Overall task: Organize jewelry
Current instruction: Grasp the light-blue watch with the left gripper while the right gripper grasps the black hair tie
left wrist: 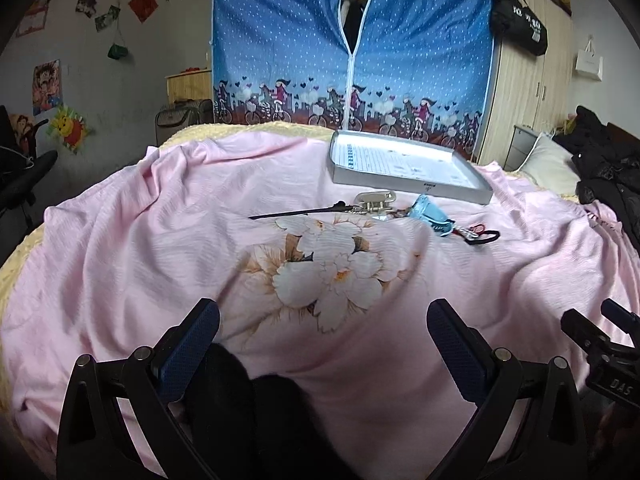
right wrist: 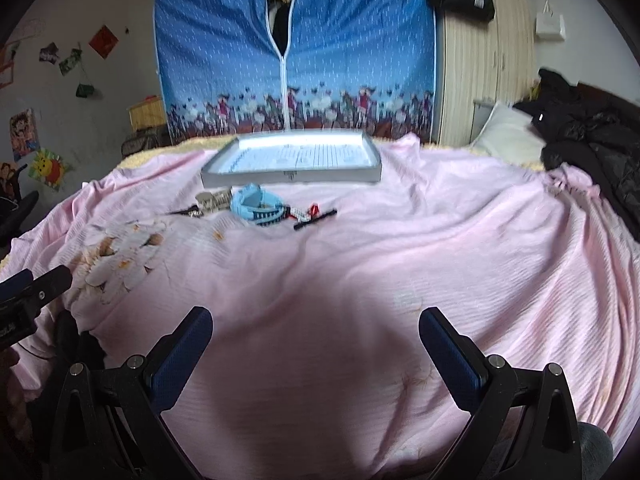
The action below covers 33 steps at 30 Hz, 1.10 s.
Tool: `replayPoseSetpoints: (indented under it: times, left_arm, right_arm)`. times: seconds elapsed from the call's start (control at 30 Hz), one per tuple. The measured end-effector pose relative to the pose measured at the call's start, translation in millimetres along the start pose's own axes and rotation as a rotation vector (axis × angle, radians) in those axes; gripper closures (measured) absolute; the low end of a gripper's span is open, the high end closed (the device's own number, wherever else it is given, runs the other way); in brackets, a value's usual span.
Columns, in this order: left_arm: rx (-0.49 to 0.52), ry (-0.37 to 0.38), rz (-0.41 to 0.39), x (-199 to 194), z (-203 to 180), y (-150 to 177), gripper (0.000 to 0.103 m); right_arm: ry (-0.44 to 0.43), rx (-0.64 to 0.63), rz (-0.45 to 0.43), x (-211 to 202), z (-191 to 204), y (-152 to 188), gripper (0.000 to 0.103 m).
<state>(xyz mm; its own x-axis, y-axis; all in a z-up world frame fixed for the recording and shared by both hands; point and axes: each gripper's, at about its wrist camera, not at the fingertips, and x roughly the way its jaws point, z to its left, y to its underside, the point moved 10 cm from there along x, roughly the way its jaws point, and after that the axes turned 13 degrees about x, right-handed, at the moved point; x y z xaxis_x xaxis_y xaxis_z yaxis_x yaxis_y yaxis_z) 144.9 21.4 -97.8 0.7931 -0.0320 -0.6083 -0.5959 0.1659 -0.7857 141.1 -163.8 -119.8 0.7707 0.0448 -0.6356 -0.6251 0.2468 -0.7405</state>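
Pink bedspread [right wrist: 400, 248]; both grippers, left [left wrist: 323, 330] and right [right wrist: 316, 334], spread wide and empty, jewelry pile [right wrist: 256, 208] far ahead beside grey tray [right wrist: 292, 176], awaiting sorting.

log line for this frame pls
left gripper open, empty | right gripper open, empty | jewelry pile on pink sheet beside box lid

Bare pink sheet [right wrist: 360, 264] before trinkets [right wrist: 260, 208].
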Motion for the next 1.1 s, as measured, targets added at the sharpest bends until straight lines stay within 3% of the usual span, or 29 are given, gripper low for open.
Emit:
replayPoseSetpoints:
  times: [0.2, 0.47, 0.6, 0.67, 0.73, 0.9, 1.1]
  left_arm:
    - [0.082, 0.048, 0.018, 34.3, -4.8, -16.8, 0.002]
    - [0.185, 0.178, 0.029, 91.5, -30.8, -57.9, 0.002]
    - [0.223, 0.235, 0.036, 120.3, -48.4, -74.3, 0.002]
    - [0.222, 0.27, 0.044, 134.7, -55.5, -81.0, 0.005]
    - [0.212, 0.313, 0.059, 149.2, -61.7, -86.5, 0.016]
    - [0.181, 0.39, 0.115, 178.5, -73.2, -95.9, 0.044]
    - [0.211, 0.374, 0.194, 208.9, -81.4, -100.0, 0.071]
  right_arm:
    - [-0.054, -0.02, 0.129, 29.8, 0.7, -5.9, 0.0]
    - [-0.076, -0.058, 0.182, 83.0, -13.5, -57.3, 0.0]
    - [-0.117, 0.008, 0.216, 113.4, -24.9, -77.5, 0.0]
    - [-0.162, 0.071, 0.244, 130.0, -32.0, -83.9, 0.02]
    - [-0.204, 0.137, 0.283, 140.6, -36.3, -84.6, 0.037]
    - [-0.302, 0.227, 0.381, 158.3, -31.6, -77.4, 0.058]
    - [-0.334, 0.243, 0.404, 170.0, -27.0, -79.2, 0.083]
